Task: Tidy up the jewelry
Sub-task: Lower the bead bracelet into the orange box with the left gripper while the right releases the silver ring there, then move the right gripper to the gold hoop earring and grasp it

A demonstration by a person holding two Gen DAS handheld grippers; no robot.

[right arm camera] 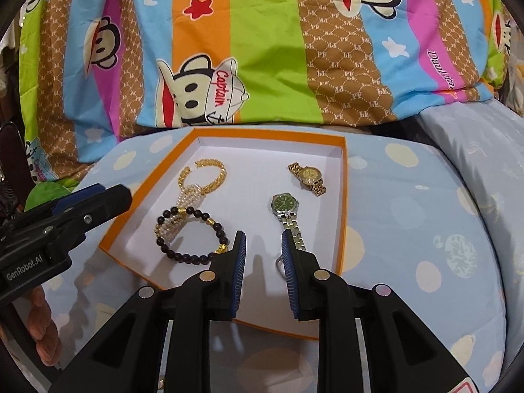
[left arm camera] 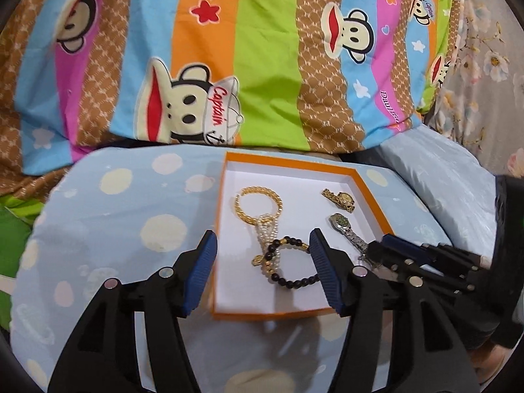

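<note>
Over box (left arm camera: 373, 196): both grippers, L (left arm camera: 263, 245) wide

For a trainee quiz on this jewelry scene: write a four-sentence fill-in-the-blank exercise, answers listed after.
1. All the jewelry lies inside a shallow box with a rim coloured ____.
2. The silver watch has a ____ dial.
3. The black bead bracelet lies across a strand of ____ beads.
4. The jaws of the left gripper and the right gripper hold ____.

Answers: orange; green; pearl; nothing
</note>
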